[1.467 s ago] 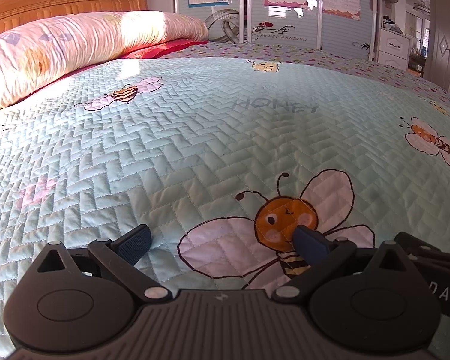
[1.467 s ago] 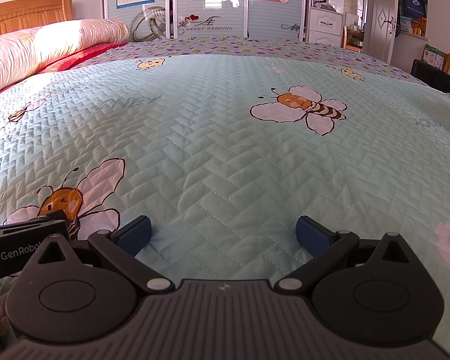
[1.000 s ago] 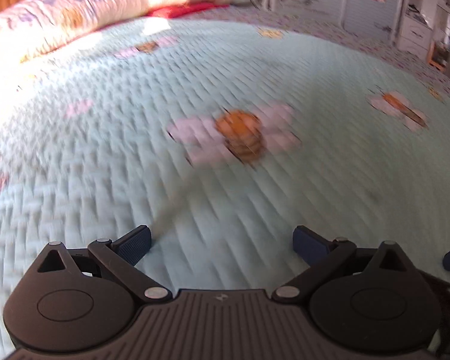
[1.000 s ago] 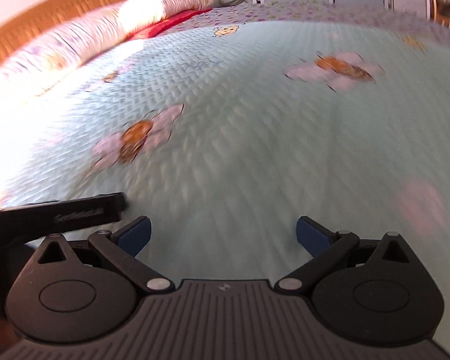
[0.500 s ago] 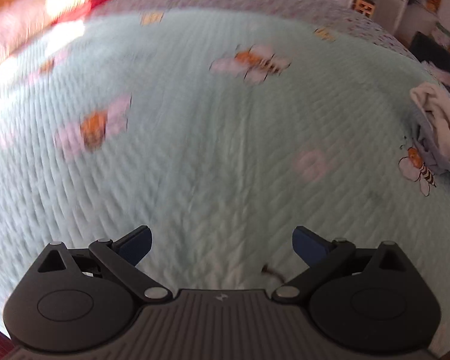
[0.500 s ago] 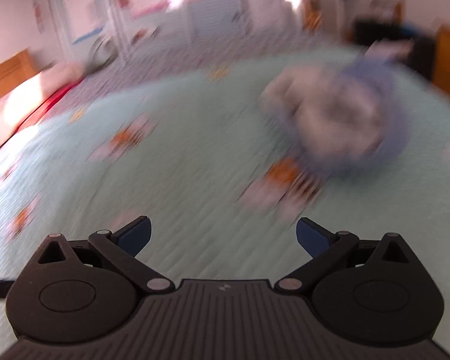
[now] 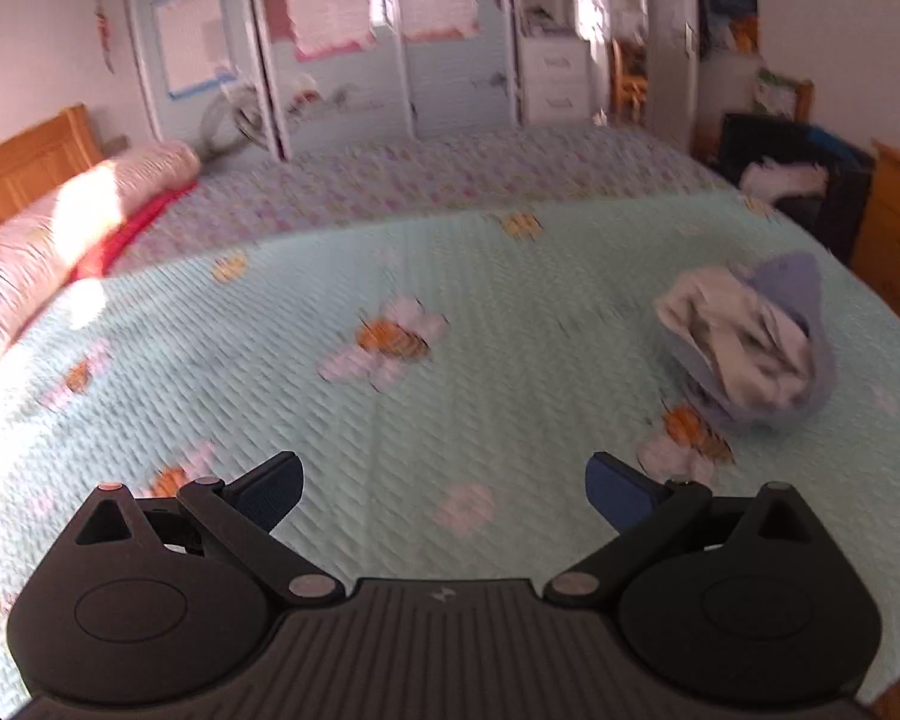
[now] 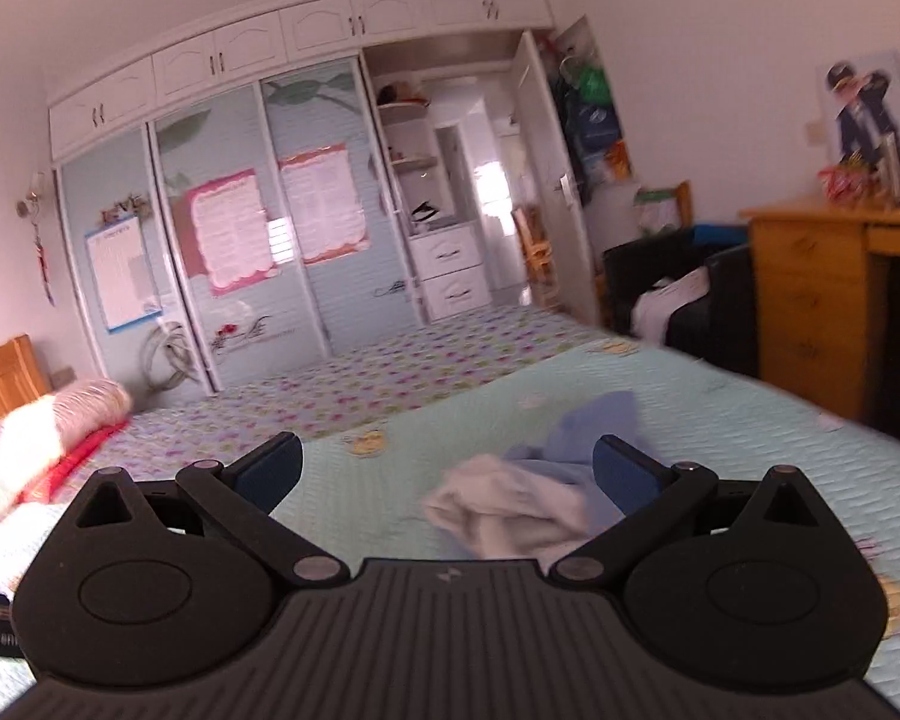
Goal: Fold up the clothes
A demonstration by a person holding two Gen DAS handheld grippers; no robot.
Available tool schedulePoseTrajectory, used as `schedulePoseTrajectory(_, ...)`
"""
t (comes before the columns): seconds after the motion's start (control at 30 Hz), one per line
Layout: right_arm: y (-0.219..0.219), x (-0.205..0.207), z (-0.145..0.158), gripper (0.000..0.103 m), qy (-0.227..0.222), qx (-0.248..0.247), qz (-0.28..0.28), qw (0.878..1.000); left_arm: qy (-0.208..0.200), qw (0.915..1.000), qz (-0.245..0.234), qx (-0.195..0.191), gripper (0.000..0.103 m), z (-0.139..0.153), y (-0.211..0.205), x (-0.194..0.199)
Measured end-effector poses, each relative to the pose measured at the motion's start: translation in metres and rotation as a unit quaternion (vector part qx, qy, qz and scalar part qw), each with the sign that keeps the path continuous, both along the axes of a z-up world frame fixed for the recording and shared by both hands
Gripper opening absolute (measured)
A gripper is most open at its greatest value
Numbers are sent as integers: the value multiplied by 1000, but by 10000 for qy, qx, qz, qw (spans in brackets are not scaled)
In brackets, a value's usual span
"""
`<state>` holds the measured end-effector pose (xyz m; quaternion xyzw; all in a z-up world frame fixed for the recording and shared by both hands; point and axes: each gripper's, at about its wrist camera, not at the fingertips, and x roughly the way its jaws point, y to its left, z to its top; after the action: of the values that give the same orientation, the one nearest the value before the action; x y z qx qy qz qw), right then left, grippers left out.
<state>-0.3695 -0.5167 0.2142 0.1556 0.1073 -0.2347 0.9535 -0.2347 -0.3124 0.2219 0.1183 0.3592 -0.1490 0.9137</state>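
A crumpled heap of clothes (image 7: 750,348), pale blue with white cloth bunched in it, lies on the mint bee-print quilt (image 7: 390,408) toward the bed's right side. My left gripper (image 7: 444,483) is open above the quilt, left of and nearer than the heap, holding nothing. In the right wrist view the same clothes (image 8: 522,498) sit just beyond my right gripper (image 8: 447,465), low between its blue fingertips. That gripper is open too and touches nothing. Both views are blurred.
A rolled pink floral duvet (image 7: 48,240) lies along the wooden headboard (image 7: 24,162) at left. Sliding wardrobe doors (image 8: 240,258) stand behind the bed. A wooden desk (image 8: 822,294) and a dark chair with clothing (image 8: 678,300) stand right of the bed.
Both grippers swung up and to the right, away from the quilt close in front. The heap of clothes came into both views. Both jaws stayed open.
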Motion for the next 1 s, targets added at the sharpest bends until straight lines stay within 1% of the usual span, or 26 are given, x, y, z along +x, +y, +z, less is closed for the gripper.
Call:
schedulePoseTrajectory(0.07, -11, -6, -15, 102, 391, 15, -26, 9992, 306, 9995, -70, 76, 103, -16, -15, -1)
schedulePoseTrajectory(0.1, -17, -9, -22, 102, 590, 54, -31, 9982, 379, 9991, -91, 150, 103, -22, -24, -1)
schedulePoseTrajectory(0.17, -34, -3, -39, 102, 1011, 381, 4, 9941, 399, 9985, -126, 357, 103, -31, -44, -3)
schedulePoseTrajectory(0.23, -49, 2, -49, 102, 1341, 663, -32, 9887, 420, 9974, -161, 563, 103, -40, -64, -4)
schedulePoseTrajectory(0.27, -46, 5, -51, 102, 1440, 679, -59, 9872, 405, 9969, -202, 645, 103, -40, -74, -5)
schedulePoseTrajectory(0.37, -49, 11, -52, 102, 1696, 487, -161, 9842, 249, 9962, -280, 792, 103, -35, -107, -4)
schedulePoseTrajectory(0.47, -62, 22, -53, 102, 1864, 475, -130, 9812, 176, 9957, -364, 829, 103, -32, -138, 1)
schedulePoseTrajectory(0.6, -79, 40, -53, 102, 2045, 485, -44, 9777, 238, 9946, -473, 895, 103, -34, -172, 15)
schedulePoseTrajectory(0.8, -96, 61, -57, 102, 2151, 539, 138, 9750, 394, 9938, -449, 940, 102, -40, -198, 36)
schedulePoseTrajectory(1.0, -113, 79, -61, 102, 2320, 448, 135, 9716, 518, 9931, -413, 963, 102, -46, -220, 53)
